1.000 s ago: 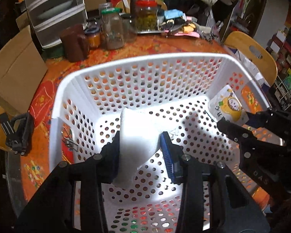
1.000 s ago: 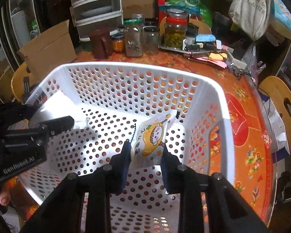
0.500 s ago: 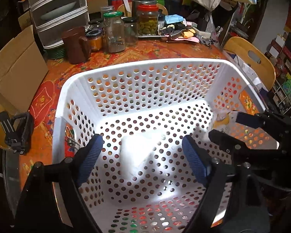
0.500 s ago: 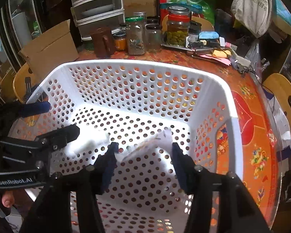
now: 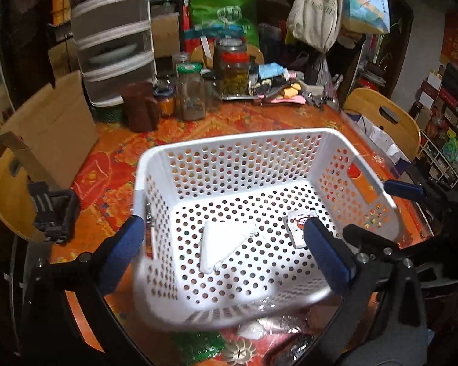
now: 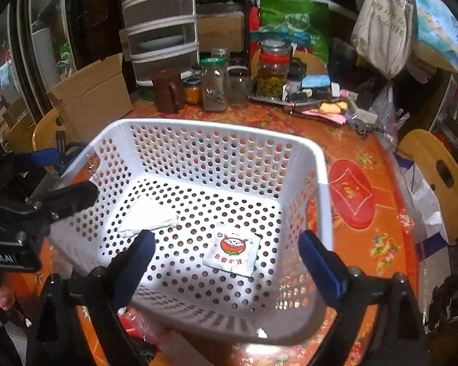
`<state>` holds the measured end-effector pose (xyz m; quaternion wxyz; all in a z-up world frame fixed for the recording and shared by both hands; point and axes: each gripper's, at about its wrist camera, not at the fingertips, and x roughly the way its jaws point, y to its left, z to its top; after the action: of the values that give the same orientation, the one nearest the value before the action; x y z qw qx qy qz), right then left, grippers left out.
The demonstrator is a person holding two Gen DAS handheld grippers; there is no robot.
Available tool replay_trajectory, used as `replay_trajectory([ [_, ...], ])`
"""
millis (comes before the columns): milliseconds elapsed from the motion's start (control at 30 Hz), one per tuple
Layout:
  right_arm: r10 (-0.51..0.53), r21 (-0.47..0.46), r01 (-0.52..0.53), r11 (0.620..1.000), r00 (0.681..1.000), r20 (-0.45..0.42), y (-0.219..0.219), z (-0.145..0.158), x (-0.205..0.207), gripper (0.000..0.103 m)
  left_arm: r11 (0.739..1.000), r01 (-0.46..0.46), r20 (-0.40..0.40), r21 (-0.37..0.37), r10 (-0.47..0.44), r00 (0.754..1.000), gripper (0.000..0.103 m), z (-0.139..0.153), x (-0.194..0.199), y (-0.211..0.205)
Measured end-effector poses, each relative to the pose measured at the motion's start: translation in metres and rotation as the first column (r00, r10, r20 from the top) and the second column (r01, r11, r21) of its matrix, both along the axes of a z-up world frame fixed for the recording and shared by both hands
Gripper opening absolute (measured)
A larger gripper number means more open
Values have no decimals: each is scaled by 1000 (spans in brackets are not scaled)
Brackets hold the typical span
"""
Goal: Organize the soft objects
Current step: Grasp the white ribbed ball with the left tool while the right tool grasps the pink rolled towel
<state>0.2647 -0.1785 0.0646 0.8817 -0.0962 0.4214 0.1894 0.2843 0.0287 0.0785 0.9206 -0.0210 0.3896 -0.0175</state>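
Both grippers have let go and pulled back since a second ago: the left gripper [image 5: 226, 248] and the right gripper [image 6: 226, 262] now hang over the near rim of the basket [image 5: 238, 138] with fingers spread wide, grasping nothing. The cloth [image 5: 226, 242], earlier pinched upright, now lies flat on the basket floor towards the left; the packet [image 6: 232, 251], earlier clamped, lies flat towards the right, well apart from the cloth. In the left view the left gripper's right finger [image 5: 326, 254] covers part of the packet. The basket stands on a table [image 6: 360, 158] with an orange and red patterned cover. Behind it stand jars [image 6: 213, 84], a brown mug [image 6: 168, 90] and a tray of small clutter. A cardboard box [image 6: 91, 97], a drawer unit [image 6: 161, 21], wooden chairs [image 6: 439, 174] and hanging bags [image 6: 381, 18] ring the table. Something pale lies under the basket's near edge, too blurred to name.
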Motion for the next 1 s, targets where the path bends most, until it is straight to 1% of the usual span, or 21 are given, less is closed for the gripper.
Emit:
replay_trajectory([
  [267,16,34,-19,999,996,83,-13,26,-43,98,1000,1,83,-5,0,997,103,30,-68,5],
  [367,37,56,-44,997,991,126,-18,35,-67,101,1000,-1,110,-10,2,994,103,35,-97,9],
  [500,36,79,-49,996,987,158,-31,44,-96,101,1000,-2,134,-17,5,991,103,36,-135,14],
  [633,20,93,-38,995,982,189,-44,45,-124,101,998,-5,154,-58,14,988,103,29,-171,24],
  [733,-1,130,-22,991,984,178,-56,39,-144,101,997,-16,161,-78,28,987,103,17,-195,31],
  [800,7,145,-31,989,987,162,-59,31,-156,101,996,-16,153,-85,29,988,103,8,-206,33],
  [900,7,127,-29,992,986,165,-60,15,-169,101,996,-20,142,-84,31,989,103,-10,-216,31],
  [1000,10,111,-26,993,989,150,-60,-8,-175,101,996,-3,117,-84,12,993,103,-34,-213,24],
])
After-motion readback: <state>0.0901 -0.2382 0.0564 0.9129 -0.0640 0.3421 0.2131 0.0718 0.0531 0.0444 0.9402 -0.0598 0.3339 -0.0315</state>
